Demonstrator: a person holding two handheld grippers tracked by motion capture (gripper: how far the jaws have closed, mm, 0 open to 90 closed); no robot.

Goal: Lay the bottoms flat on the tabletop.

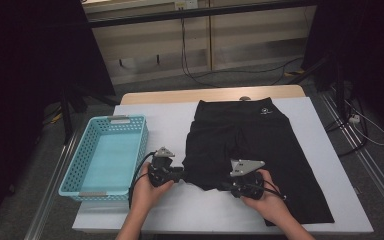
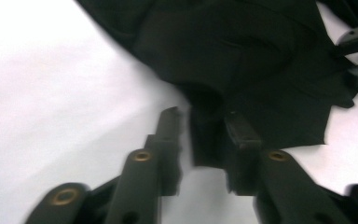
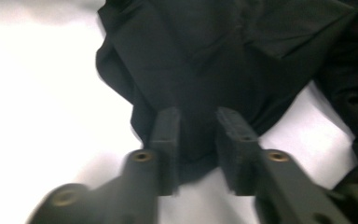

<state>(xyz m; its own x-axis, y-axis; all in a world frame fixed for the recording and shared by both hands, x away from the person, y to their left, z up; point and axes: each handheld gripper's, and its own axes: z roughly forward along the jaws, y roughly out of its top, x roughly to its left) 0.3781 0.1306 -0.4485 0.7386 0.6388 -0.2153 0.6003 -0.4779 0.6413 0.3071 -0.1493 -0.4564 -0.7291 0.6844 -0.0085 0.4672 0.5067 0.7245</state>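
Black shorts (image 1: 252, 145) lie mostly flat on the white table (image 1: 330, 125), just right of the blue basket (image 1: 107, 155) and apart from it. Waistband at the far end with a small pale logo; plain, matte fabric. The leg nearer the basket is folded up short and bunched; the other leg runs long toward the table's near edge.

My left gripper (image 2: 200, 126) sits between basket and shorts, jaws partly apart with the hem's dark fold between them; can't tell if the pads press it. My right gripper (image 3: 198, 128) is on the shorts' near edge, farther from the basket, jaws also partly apart with cloth between them; grip can't be told.
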